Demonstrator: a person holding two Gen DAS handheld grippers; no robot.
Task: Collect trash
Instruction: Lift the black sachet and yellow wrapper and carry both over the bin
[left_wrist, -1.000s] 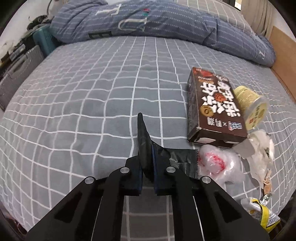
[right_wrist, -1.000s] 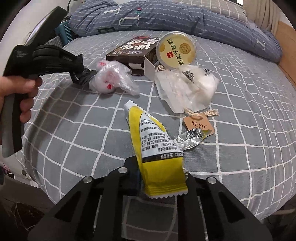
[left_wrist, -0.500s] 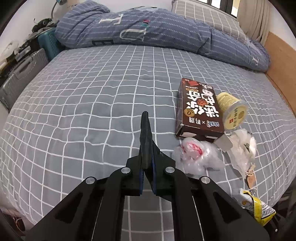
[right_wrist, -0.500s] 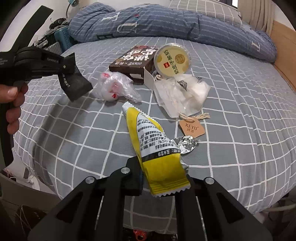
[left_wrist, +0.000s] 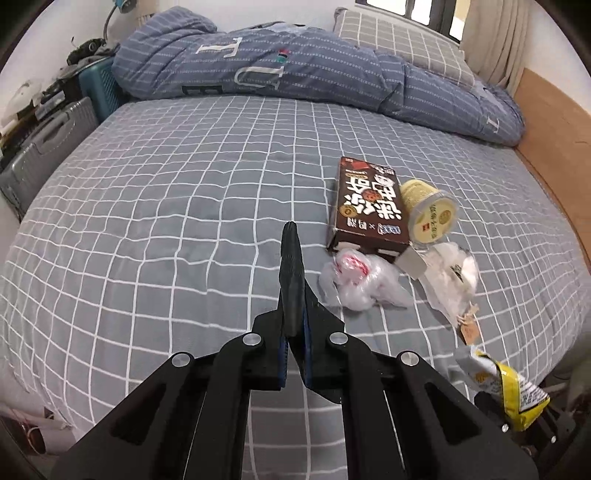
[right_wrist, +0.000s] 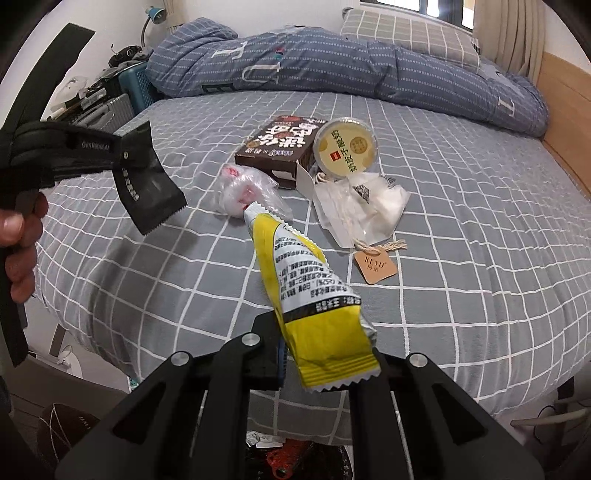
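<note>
My left gripper (left_wrist: 293, 343) is shut on a flat black wrapper (left_wrist: 291, 280), seen edge-on and lifted above the grey checked bed (left_wrist: 166, 221). In the right wrist view the same black wrapper (right_wrist: 149, 192) hangs from the left gripper (right_wrist: 127, 158) at the left. My right gripper (right_wrist: 325, 354) is shut on a yellow snack wrapper (right_wrist: 314, 306), held off the bed. On the sheet lie a brown box (right_wrist: 284, 147), a yellow cup (right_wrist: 345, 147), a crumpled clear bag (right_wrist: 247, 188), clear packaging (right_wrist: 362, 206) and a brown tag (right_wrist: 375, 264).
A blue duvet (left_wrist: 295, 74) and a checked pillow (left_wrist: 399, 48) fill the far end of the bed. Suitcases (left_wrist: 44, 155) stand off the left side, a wooden board (left_wrist: 554, 122) along the right. A person's hand (right_wrist: 18, 236) grips the left tool. The bed's near edge drops to the floor.
Both grippers have risen and drawn back from the bed. The black wrapper left the sheet with the left gripper, and the yellow wrapper came up with the right one.
</note>
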